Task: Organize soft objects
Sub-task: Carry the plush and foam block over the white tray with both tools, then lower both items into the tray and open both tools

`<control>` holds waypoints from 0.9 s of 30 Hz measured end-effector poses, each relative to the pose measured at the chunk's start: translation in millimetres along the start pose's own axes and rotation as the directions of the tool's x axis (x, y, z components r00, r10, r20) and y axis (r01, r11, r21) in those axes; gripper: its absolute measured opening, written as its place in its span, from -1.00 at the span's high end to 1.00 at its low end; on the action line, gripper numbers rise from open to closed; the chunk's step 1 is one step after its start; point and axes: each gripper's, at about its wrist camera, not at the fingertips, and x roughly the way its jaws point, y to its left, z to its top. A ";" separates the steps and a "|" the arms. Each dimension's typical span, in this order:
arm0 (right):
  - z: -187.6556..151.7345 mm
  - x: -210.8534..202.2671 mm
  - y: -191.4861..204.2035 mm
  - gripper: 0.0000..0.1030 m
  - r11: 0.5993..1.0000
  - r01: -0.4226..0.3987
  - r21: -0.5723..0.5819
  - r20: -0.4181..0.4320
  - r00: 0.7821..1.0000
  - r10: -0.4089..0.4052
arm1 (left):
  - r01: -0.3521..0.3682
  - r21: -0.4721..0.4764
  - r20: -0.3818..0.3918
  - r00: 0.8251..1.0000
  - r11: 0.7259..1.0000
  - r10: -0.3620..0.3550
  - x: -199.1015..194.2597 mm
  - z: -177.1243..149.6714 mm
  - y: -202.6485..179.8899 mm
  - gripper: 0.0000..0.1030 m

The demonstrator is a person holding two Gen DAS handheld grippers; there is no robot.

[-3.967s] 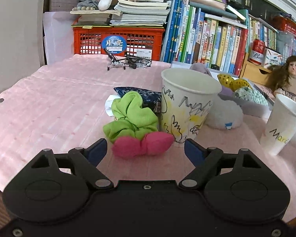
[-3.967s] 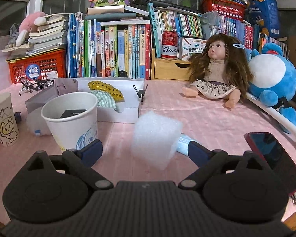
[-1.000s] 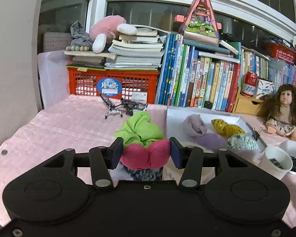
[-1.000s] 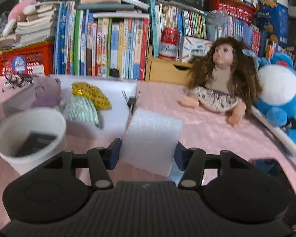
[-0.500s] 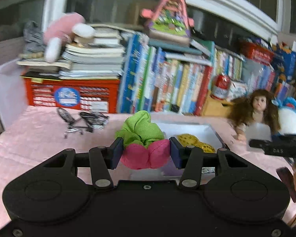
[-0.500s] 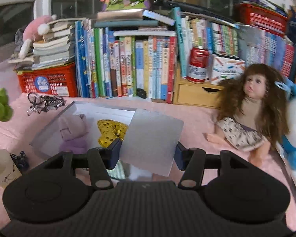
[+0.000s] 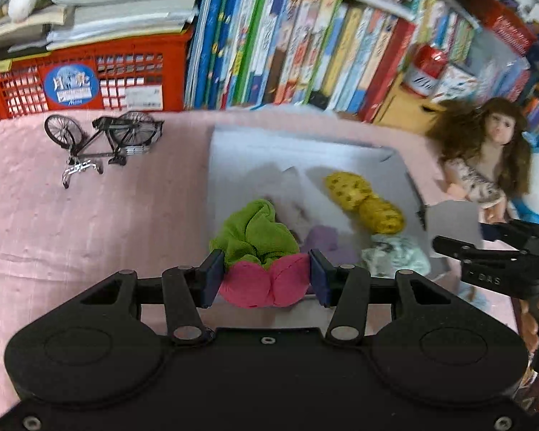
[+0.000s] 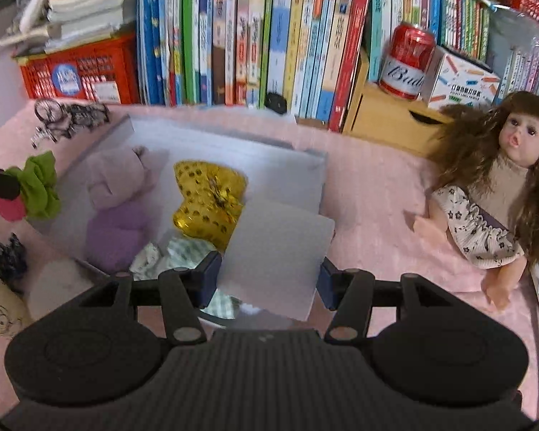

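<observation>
My left gripper [image 7: 264,282] is shut on a pink and green scrunchie [image 7: 258,251] and holds it above the near left corner of the white box [image 7: 255,151]. The scrunchie also shows at the left edge of the right wrist view [image 8: 36,186]. My right gripper [image 8: 269,276] is shut on a white foam block [image 8: 276,258] and holds it above the box's [image 8: 276,165] near right part. In the box lie a purple plush [image 8: 116,208], a yellow spotted scrunchie [image 8: 208,201] and a pale green checked cloth [image 8: 165,255].
A model bicycle [image 7: 104,136] stands on the pink tablecloth left of the box. A red crate [image 7: 86,79], a row of books [image 7: 287,46] and a red can [image 8: 406,61] line the back. A doll [image 8: 492,194] sits at the right. A drawn-on paper cup [image 8: 0,305] stands near left.
Both grippers have tilted downward and moved over the white box, each still holding its object. The scrunchie and the foam block now hang above the box's near part.
</observation>
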 end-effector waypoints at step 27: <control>12.5 44.8 18.4 -0.15 0.996 -0.090 0.012 -0.096 0.991 0.091 | -0.031 -0.006 -0.118 0.992 1.000 0.030 76.3 14.7 -0.1 0.07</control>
